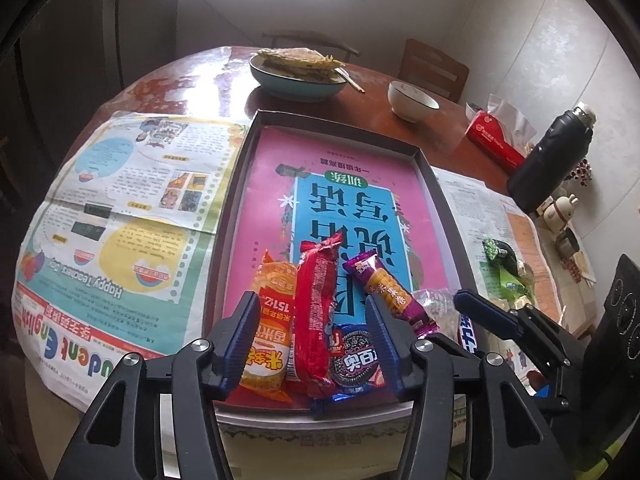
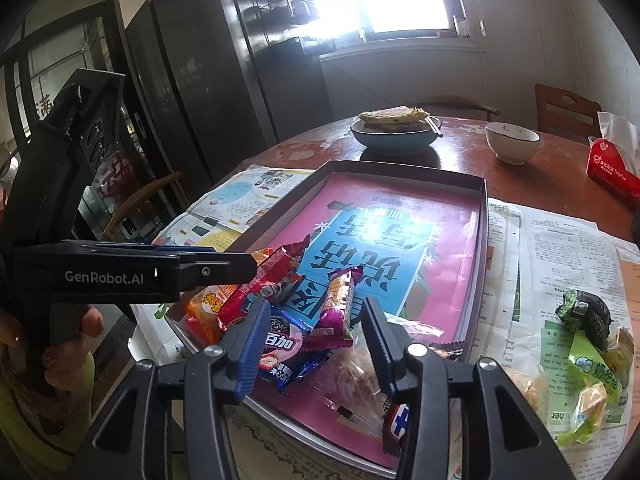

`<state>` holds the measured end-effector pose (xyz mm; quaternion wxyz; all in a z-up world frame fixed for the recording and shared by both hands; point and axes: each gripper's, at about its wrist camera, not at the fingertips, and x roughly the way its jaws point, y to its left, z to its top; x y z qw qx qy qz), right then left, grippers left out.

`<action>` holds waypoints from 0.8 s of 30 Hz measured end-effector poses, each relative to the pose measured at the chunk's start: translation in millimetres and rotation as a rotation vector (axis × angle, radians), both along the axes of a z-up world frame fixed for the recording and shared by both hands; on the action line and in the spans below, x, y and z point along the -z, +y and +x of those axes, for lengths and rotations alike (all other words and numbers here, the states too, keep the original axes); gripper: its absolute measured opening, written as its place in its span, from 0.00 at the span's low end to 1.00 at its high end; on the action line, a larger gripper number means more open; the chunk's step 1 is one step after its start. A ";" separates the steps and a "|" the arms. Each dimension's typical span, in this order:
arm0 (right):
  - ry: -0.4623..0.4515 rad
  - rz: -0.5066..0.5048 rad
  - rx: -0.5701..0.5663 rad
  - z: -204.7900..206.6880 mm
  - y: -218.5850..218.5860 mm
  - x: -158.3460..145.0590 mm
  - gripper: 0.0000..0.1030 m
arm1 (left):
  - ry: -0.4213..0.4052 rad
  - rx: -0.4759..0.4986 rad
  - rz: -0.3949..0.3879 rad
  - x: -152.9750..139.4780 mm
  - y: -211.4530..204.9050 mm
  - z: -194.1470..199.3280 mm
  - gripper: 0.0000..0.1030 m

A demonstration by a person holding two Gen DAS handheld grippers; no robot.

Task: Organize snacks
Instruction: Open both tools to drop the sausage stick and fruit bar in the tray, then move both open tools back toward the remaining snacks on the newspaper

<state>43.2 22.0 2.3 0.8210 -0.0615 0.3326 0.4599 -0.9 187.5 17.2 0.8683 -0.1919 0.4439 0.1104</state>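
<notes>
A shallow tray (image 1: pixel 430 176) lined with a pink and blue sheet holds a row of snacks at its near end: an orange pack (image 1: pixel 270 336), a red pack (image 1: pixel 318 312), a blue cookie pack (image 1: pixel 354 354) and a purple bar (image 1: pixel 390 294). My left gripper (image 1: pixel 312 332) is open above them, holding nothing. My right gripper (image 2: pixel 314 336) is open over the same tray (image 2: pixel 482 216), above the blue cookie pack (image 2: pixel 286 346), purple bar (image 2: pixel 340 306) and a clear-wrapped snack (image 2: pixel 358 380). It shows at the right of the left wrist view (image 1: pixel 486 314).
Several green and yellow snack packs (image 2: pixel 588 360) lie on newspaper (image 2: pixel 560 248) right of the tray. Behind stand a bowl of flatbread (image 1: pixel 298 74), a white bowl (image 1: pixel 412 100), a red tissue box (image 1: pixel 494 140) and a black flask (image 1: pixel 554 156). Another newspaper (image 1: pixel 120 216) lies left.
</notes>
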 end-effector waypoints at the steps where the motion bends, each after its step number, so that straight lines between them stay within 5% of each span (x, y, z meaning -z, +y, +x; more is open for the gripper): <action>1: -0.002 0.000 0.005 -0.1 -0.9 -0.4 0.50 | -0.003 -0.002 0.000 -0.9 0.1 -0.3 0.58; 7: -0.008 0.005 0.022 1.9 -5.4 -3.3 0.52 | -0.028 0.008 0.011 -8.6 -3.0 -2.8 0.68; 24: -0.040 0.036 0.064 -0.6 -24.5 -19.8 0.60 | -0.120 0.032 0.031 -37.0 -18.2 -14.1 0.68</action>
